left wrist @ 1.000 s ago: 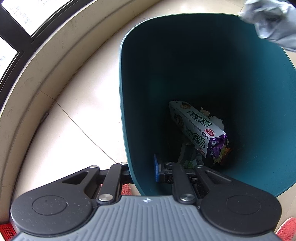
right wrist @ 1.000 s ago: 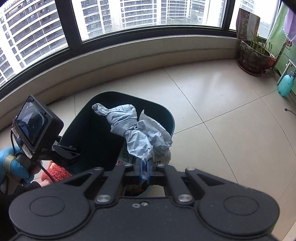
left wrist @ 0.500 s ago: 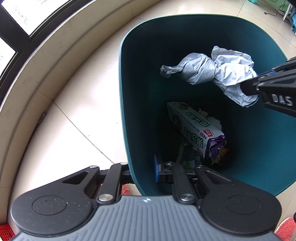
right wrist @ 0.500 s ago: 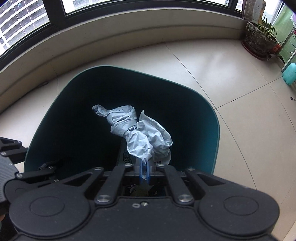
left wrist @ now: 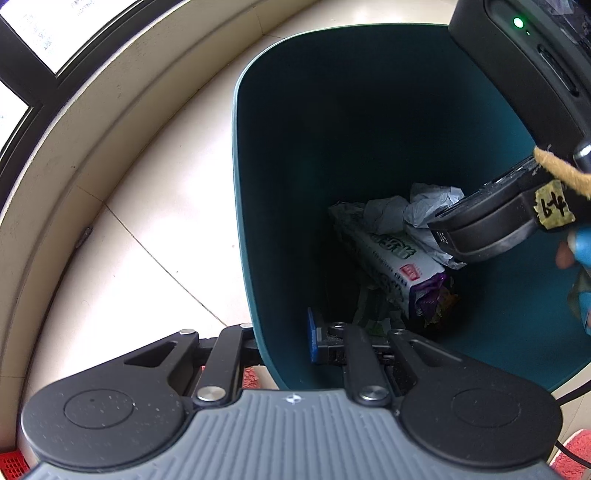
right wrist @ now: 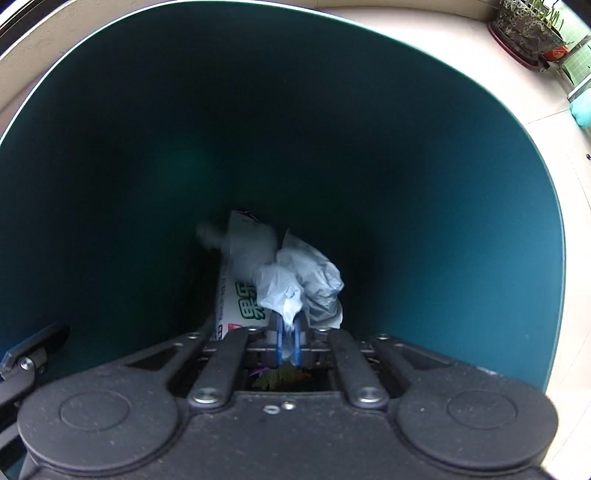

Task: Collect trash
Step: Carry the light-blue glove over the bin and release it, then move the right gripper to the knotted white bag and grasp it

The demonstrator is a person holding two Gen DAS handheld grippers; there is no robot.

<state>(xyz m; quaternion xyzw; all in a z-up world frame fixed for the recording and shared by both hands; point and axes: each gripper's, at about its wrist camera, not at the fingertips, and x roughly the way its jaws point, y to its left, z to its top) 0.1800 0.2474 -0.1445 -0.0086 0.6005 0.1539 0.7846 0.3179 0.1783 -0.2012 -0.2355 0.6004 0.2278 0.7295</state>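
My left gripper point(left wrist: 286, 341) is shut on the near wall of a dark teal trash bin point(left wrist: 258, 184), one finger inside and one outside. My right gripper point(right wrist: 288, 341) is down inside the bin point(right wrist: 443, 184), shut on a crumpled grey plastic bag point(right wrist: 303, 280). The bag point(left wrist: 410, 210) lies against a white snack packet with green print point(left wrist: 391, 258) at the bin's bottom; the packet also shows in the right wrist view point(right wrist: 243, 306). The right gripper's body point(left wrist: 495, 221) shows in the left wrist view. More wrappers lie under the packet.
The bin stands on a beige tiled floor point(left wrist: 147, 258) beside a curved window ledge point(left wrist: 74, 129). A potted plant point(right wrist: 528, 29) and a turquoise bottle point(right wrist: 581, 109) stand far right. A red mat point(left wrist: 572, 454) lies near the bin's base.
My right gripper has gone from above the bin down deep into it, carrying the grey bag onto the snack packet. The left gripper has kept its grip on the bin's wall.
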